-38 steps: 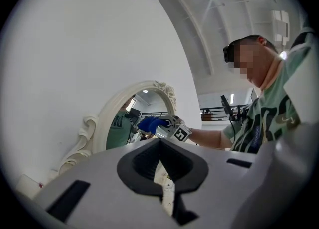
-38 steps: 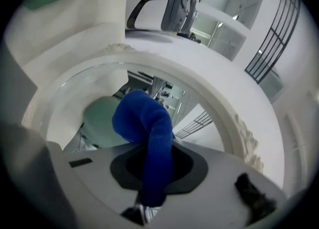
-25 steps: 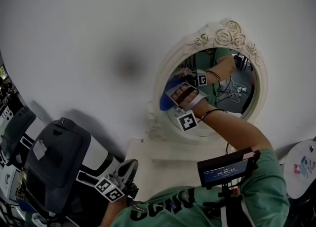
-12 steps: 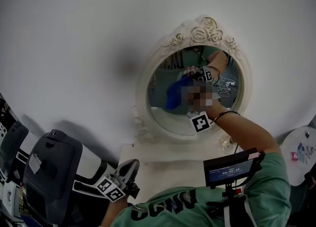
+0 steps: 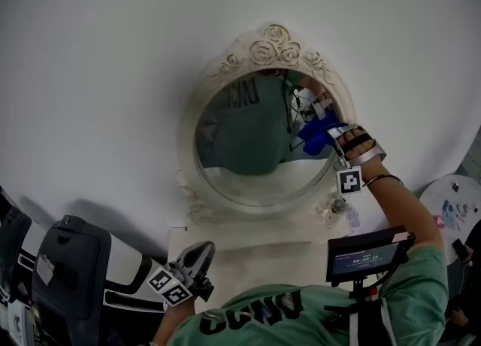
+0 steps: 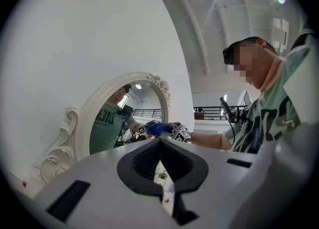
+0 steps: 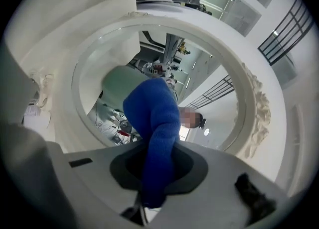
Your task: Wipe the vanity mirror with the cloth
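Wiping: right gripper (image 5: 334,140) fingers clamped on cloth (image 5: 316,135) at mirror's (image 5: 240,149) right edge.
Idle: left gripper (image 5: 197,258) fingers together, empty.
Risk: pressing hard could tip mirror.

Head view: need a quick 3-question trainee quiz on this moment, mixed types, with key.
1. True or false: the left gripper presses the cloth against the vanity mirror.
2. In the head view, where on the glass is the cloth? A) left edge B) right side C) bottom centre
3. Fill in: the right gripper has its fingers shut on the ____.

Key:
1. False. The left gripper is low, away from the vanity mirror, with its fingers together and empty.
2. B.
3. cloth.
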Tool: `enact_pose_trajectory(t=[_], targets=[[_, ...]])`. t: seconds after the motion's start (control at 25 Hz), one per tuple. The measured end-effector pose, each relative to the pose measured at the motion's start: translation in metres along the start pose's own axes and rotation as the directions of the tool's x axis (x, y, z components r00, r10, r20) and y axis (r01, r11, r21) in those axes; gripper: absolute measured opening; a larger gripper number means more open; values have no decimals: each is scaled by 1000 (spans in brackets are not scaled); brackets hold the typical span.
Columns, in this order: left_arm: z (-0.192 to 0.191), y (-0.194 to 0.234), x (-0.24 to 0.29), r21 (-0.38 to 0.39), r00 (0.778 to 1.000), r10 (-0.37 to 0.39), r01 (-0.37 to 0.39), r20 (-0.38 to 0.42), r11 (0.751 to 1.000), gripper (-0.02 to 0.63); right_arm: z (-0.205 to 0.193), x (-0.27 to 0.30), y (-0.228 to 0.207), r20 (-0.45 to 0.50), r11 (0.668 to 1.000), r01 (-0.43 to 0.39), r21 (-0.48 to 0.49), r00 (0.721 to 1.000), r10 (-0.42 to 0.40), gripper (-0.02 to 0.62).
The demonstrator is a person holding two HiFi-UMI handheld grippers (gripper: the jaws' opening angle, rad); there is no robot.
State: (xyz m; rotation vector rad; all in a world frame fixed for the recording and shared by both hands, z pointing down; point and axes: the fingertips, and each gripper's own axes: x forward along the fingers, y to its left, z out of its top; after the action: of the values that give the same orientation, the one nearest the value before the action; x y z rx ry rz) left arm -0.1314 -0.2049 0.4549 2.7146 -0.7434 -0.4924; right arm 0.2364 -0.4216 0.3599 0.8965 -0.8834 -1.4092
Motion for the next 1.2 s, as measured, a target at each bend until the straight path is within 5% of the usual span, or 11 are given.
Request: enact_pose_trajectory(t=[0.36, 0.52, 0.84, 0.96, 1.2], targets=[[-1, -3, 0, -2, 1000, -1, 1, -2, 1000, 0, 7, -6, -15, -14, 996, 11, 84, 1000, -10, 49], [3, 3, -18, 1, 999, 43, -43, 13, 999, 0, 106, -7, -54, 198, 993, 97, 71, 974, -110, 49], [18, 12, -72, 17, 985, 158, -160, 68, 987, 0, 323, 11, -114, 497, 980, 178, 86, 845, -197, 49], [24, 18, -95, 21, 972, 213, -216, 98, 976, 0, 364, 21, -117, 535, 983, 175, 61, 825, -180, 49], [25, 31, -118, 2, 957, 265, -267, 116, 964, 0, 374, 28, -119, 548, 976, 216, 40, 812, -202, 49]])
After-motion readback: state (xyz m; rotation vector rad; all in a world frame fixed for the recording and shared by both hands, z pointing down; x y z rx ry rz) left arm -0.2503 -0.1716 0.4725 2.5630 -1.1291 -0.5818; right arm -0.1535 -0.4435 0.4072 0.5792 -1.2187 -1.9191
